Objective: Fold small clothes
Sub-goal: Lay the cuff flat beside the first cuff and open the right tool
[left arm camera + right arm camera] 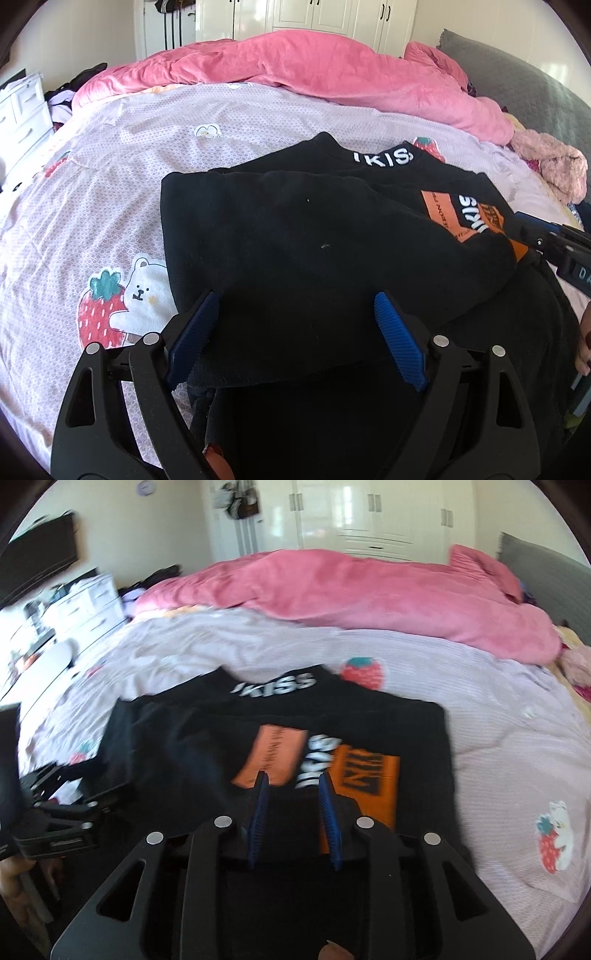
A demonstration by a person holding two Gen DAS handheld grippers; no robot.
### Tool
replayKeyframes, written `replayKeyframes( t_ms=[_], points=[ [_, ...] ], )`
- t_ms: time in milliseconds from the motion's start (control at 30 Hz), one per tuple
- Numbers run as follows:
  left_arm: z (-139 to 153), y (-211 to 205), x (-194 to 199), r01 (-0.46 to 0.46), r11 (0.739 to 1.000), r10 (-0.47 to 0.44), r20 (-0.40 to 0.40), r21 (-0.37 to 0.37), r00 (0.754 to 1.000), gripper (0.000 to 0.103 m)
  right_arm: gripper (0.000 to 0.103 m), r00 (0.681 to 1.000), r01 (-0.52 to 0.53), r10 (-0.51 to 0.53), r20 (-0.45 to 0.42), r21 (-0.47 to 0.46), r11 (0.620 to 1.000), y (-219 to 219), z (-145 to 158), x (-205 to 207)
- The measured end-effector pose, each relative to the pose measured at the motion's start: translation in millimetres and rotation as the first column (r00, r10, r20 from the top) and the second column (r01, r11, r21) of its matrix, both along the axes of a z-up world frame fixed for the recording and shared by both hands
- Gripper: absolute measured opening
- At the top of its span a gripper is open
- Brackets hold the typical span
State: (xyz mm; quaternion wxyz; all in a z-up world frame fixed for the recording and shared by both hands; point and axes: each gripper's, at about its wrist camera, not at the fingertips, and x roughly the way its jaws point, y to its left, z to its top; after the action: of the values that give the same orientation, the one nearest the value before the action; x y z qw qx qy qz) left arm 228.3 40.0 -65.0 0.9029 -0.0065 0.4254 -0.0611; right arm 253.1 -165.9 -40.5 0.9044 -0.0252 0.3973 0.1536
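Observation:
A small black garment (295, 229) with white lettering and orange patches lies partly folded on the lilac bedsheet (110, 177). My left gripper (295, 317) is open, its blue pads (399, 336) astride the garment's near folded edge. My right gripper (293, 797) is open with a narrower gap, its pads (328, 812) over the garment (184, 746) near the orange patch (369, 775). The right gripper also shows at the right edge of the left wrist view (554, 243). The left gripper shows at the left of the right wrist view (62, 812).
A pink duvet (314, 77) is bunched along the far side of the bed. A pink plush toy (554, 170) and a grey pillow (517, 74) lie at the right. White drawers (22, 110) stand left of the bed, wardrobes behind.

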Motion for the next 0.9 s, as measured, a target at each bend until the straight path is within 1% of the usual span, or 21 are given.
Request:
replayKeyframes(
  t_ms=[133,200,300,367,400,467,500,667,767,833,900],
  points=[
    [-1.0,-4.3,-1.4,0.008,1.0,-0.007,-0.01,0.028,1.0,0.081,0.027,0.999,-0.04,0.039,-0.018,-0.029,0.999,18.6,-6.8,-1.0],
    [-1.2,-4.2,-1.8,0.007,1.0,-0.007,-0.012,0.029,1.0,0.081,0.027,0.999,-0.044,0.043,-0.029,-0.034,0.998,22.1,-10.2,-0.7],
    [-1.6,-2.4,-1.6,0.007,1.0,-0.007,-0.017,0.019,1.0,0.081,0.031,0.998,-0.042,0.04,-0.057,-0.04,0.998,23.0,-16.4,2.0],
    [-2.0,-2.4,-1.2,0.008,1.0,-0.007,-0.019,0.018,1.0,0.081,0.032,0.995,-0.009,0.0,-0.104,-0.084,0.996,20.2,-25.9,7.0],
    [-2.3,-2.6,-1.2,0.01,1.0,-0.009,-0.02,0.017,1.0,0.081,0.032,0.99,0.022,-0.034,-0.14,-0.083,0.996,13.6,-32.7,10.8],
    [-2.6,-3.9,-1.6,0.012,1.0,-0.012,-0.022,0.022,1.0,0.081,0.032,0.985,0.045,-0.045,-0.165,-0.003,0.999,2.4,-35.7,12.9],
    [-2.8,-4.4,-1.6,0.013,1.0,-0.013,-0.022,0.024,1.0,0.081,0.032,0.985,0.05,-0.048,-0.169,0.009,0.999,0.3,-36.2,12.6],
    [-2.8,-4.4,-1.5,0.013,1.0,-0.013,-0.023,0.022,1.0,0.081,0.032,0.986,0.042,-0.045,-0.158,-0.021,0.999,5.9,-37.2,9.7],
    [-2.5,-4.3,-1.8,0.012,1.0,-0.012,-0.022,0.021,1.0,0.081,0.033,0.986,0.049,-0.049,-0.162,-0.004,0.999,2.3,-35.3,8.9],
    [-2.4,-4.3,-1.9,0.012,1.0,-0.012,-0.022,0.023,1.0,0.081,0.035,0.985,0.055,-0.052,-0.164,0.015,0.998,1.2,-33.3,6.9],
    [-1.8,-3.8,-1.9,0.01,1.0,-0.009,-0.022,0.021,1.0,0.081,0.035,0.986,0.061,-0.058,-0.158,0.015,0.998,1.0,-31.9,3.5]
  ],
)
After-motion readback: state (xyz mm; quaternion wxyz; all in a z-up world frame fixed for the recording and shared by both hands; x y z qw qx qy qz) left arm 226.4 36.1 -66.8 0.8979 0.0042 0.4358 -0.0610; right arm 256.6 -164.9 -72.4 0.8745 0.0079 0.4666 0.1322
